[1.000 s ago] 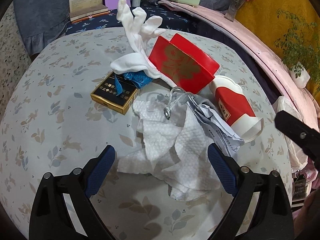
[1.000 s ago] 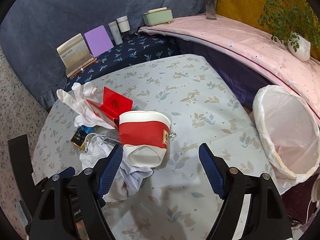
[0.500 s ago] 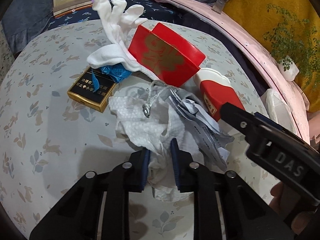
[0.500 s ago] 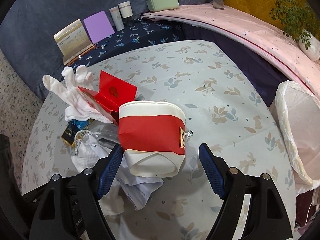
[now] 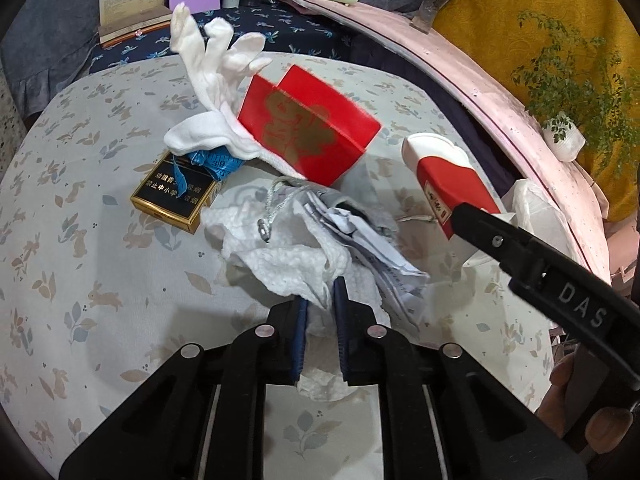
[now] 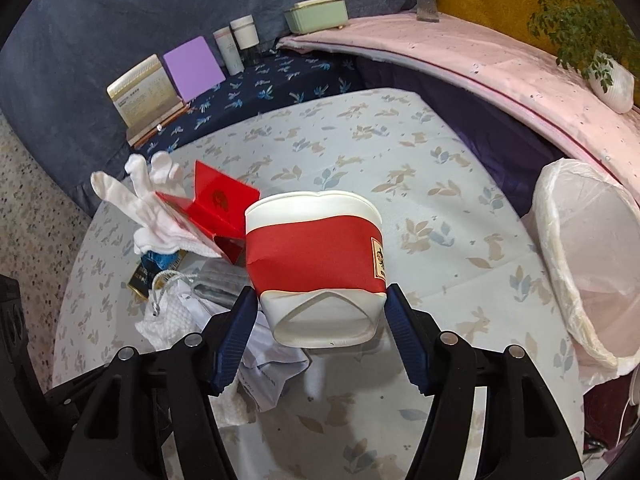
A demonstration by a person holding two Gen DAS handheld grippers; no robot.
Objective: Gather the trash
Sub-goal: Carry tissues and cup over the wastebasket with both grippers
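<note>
While both grippers close in, the trash pile gets worked.
Left gripper clenched on the white tissue; right gripper closing, pads touching the crushed paper cup.

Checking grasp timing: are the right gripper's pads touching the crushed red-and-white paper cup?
Touching. The right wrist view shows both blue pads against the paper cup's sides near its flattened base, with no gap; the jaws have just been closing.
</note>
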